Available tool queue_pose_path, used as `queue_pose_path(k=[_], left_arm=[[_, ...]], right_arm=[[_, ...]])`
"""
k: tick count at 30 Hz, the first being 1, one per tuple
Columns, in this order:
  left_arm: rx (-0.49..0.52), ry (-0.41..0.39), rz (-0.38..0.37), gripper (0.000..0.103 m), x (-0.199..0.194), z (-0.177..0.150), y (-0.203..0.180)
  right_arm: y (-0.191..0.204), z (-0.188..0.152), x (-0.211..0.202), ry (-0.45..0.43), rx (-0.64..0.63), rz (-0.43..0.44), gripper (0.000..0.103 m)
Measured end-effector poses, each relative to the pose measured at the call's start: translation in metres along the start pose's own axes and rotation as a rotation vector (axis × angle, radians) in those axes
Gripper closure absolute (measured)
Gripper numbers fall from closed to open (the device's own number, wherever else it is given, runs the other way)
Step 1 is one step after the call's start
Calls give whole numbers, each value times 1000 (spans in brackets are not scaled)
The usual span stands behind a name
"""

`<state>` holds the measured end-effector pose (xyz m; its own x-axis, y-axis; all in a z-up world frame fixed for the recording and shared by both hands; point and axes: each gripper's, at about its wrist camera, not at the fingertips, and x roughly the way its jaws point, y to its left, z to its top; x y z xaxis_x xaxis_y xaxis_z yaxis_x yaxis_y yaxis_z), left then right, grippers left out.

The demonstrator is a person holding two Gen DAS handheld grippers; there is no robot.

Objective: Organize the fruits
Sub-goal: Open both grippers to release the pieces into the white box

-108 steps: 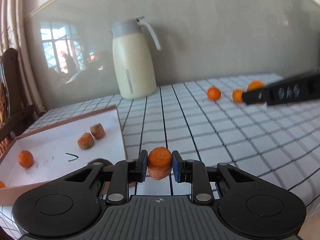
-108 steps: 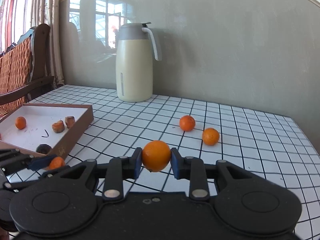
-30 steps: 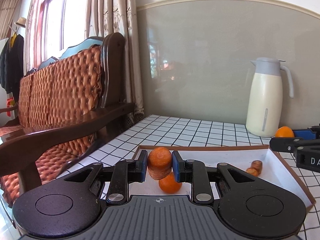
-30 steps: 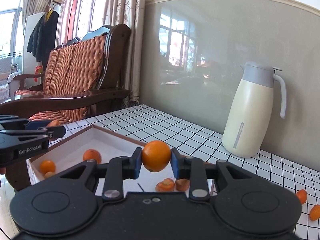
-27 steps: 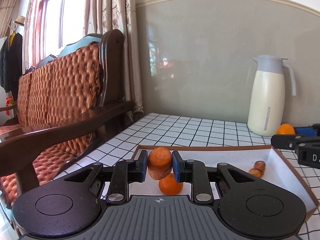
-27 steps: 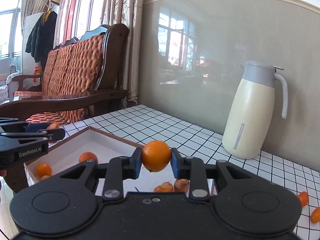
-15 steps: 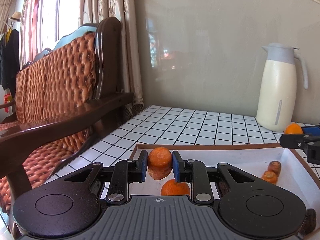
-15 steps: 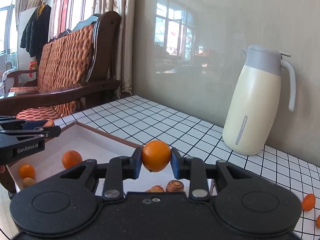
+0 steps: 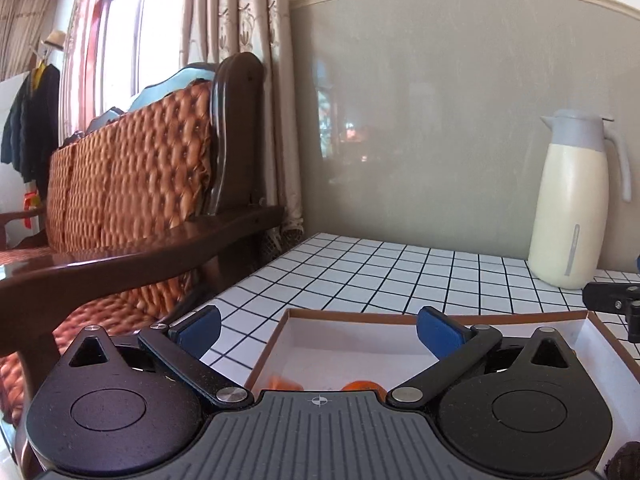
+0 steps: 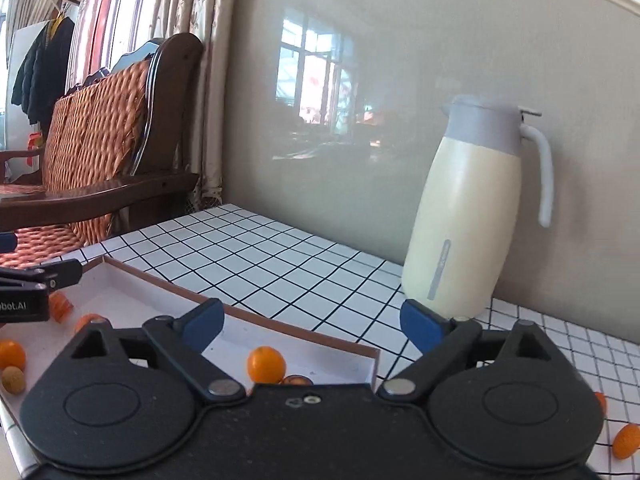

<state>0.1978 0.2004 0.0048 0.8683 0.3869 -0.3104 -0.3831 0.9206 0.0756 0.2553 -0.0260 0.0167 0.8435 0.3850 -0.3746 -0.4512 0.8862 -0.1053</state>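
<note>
My left gripper (image 9: 318,326) is open and empty above the near left part of the brown box (image 9: 344,313) with a white inside. An orange carrot piece (image 9: 282,383) and an orange fruit (image 9: 362,385) lie in the box just below it. My right gripper (image 10: 312,326) is open and empty over the box's right end (image 10: 304,338). A small orange (image 10: 266,364) lies in the box below it, next to a carrot piece (image 10: 296,380). More fruits (image 10: 12,354) lie at the box's left, under the left gripper's finger (image 10: 40,274).
A cream jug (image 10: 472,216) with a grey lid stands at the back of the tiled table (image 10: 280,264); it also shows in the left wrist view (image 9: 572,200). Two small oranges (image 10: 626,440) lie on the table at the right. A wooden chair (image 9: 140,200) stands left of the table.
Both grippers have opened. The carrot piece has dropped from the left gripper and the orange from the right gripper; both now lie in the box.
</note>
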Motion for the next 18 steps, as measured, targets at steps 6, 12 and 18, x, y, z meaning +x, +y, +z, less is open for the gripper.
queue_pose_path(k=[6, 12, 18], left_arm=[[27, -35, 9, 0, -30, -4, -4], [27, -99, 26, 0, -71, -7, -16], [7, -156, -2, 0, -104, -9, -34]], right_arm=[[-1, 1, -22, -59, -45, -66, 6], [-18, -7, -52, -66, 3, -24, 6], [-33, -20, -82, -16, 4, -32, 6]])
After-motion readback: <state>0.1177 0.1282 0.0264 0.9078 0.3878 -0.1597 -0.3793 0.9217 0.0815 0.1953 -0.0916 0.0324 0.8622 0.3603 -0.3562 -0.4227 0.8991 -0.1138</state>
